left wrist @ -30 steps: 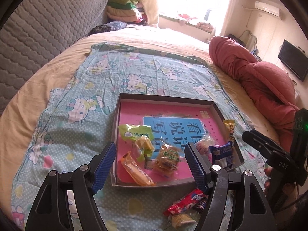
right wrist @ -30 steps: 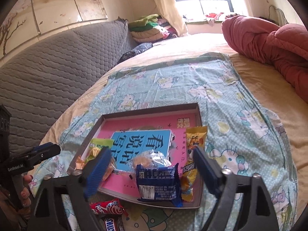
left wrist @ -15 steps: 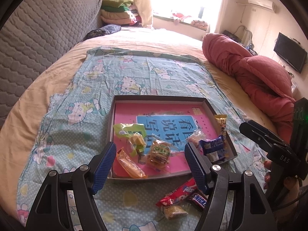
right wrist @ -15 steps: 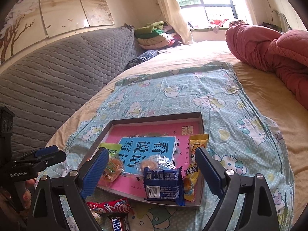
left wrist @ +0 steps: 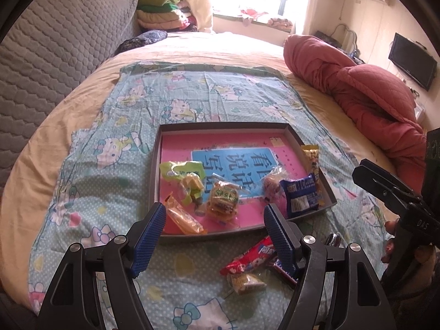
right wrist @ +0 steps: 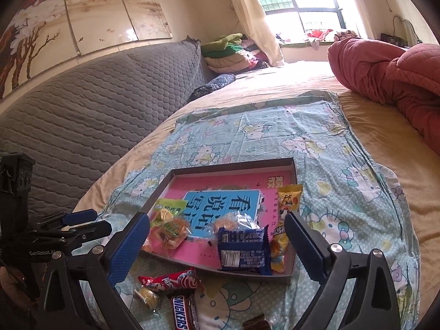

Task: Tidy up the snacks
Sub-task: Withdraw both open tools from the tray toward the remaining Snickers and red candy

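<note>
A shallow dark-rimmed tray [left wrist: 154, 165] with a pink and blue bottom lies on the bed; it also shows in the right wrist view [right wrist: 291, 162]. It holds a green packet [left wrist: 183, 168], an orange wafer [left wrist: 184, 220], a biscuit bag [left wrist: 222, 200], a blue packet [left wrist: 301, 195] [right wrist: 242, 250] and a yellow packet [right wrist: 288, 200]. In front of the tray lie a red candy bar [left wrist: 251, 257] [right wrist: 172, 280], a Snickers bar [right wrist: 183, 313] and a small gold sweet [left wrist: 247, 282] [right wrist: 145, 297]. My left gripper [left wrist: 214, 236] is open and empty above these. My right gripper [right wrist: 217, 247] is open and empty.
A Hello Kitty cloth [left wrist: 192, 90] covers the beige bed under the tray. A rolled red quilt [left wrist: 357, 88] lies to the right. A grey padded headboard [right wrist: 96, 115] runs along the left. Folded clothes [right wrist: 231, 52] are stacked at the far end.
Both grippers have drawn back and up from the tray, so the loose snacks in front of it show more fully. No snack has moved.
</note>
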### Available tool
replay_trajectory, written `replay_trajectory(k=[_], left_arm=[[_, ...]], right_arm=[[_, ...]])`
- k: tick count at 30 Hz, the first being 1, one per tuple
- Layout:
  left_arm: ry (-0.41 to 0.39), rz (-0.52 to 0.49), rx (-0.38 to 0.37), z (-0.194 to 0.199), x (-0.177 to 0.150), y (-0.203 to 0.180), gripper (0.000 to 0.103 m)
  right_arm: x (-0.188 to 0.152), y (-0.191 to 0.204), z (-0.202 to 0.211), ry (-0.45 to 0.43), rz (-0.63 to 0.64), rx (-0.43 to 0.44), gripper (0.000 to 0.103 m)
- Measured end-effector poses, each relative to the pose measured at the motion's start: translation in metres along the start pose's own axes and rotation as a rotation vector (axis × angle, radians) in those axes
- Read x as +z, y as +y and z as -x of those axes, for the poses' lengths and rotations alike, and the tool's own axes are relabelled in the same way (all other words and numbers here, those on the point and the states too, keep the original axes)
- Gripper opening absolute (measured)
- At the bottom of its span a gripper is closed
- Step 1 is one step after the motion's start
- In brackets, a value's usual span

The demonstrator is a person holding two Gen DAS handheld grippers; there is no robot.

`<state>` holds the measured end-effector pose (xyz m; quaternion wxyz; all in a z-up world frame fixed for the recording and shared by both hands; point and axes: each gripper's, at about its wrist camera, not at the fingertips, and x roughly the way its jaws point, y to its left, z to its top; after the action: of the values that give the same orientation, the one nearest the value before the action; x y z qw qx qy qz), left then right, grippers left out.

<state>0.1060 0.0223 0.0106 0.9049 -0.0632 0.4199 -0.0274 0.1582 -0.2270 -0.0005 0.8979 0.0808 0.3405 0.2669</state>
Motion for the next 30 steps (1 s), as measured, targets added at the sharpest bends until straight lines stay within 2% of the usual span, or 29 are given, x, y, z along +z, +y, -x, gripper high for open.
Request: replay_trajectory(k=[6, 14, 19, 25, 30], left_arm=[[0.000, -0.008, -0.001, 0.004, -0.003, -0.002, 0.075], [0.018, -0.019, -0.003, 0.003, -0.009, -0.004, 0.075], [0.046, -0.034, -0.005, -0.001, -0.017, -0.006, 0.075], [0.073, -0.058, -0.010, -0.007, -0.025, -0.010, 0.075], [0.100, -0.059, -0.017, -0.014, -0.030, -0.011, 0.075]], right_arm=[[-0.003, 0.007, 0.008, -0.028, 0.010, -0.002, 0.101], [-0.010, 0.017, 0.010, -0.007, 0.019, 0.048, 0.101], [-0.020, 0.031, 0.004, 0.054, 0.062, 0.049, 0.101], [-0.038, 0.053, -0.003, 0.123, 0.181, -0.026, 0.101], [-0.049, 0.054, -0.003, 0.179, 0.173, -0.003, 0.101]])
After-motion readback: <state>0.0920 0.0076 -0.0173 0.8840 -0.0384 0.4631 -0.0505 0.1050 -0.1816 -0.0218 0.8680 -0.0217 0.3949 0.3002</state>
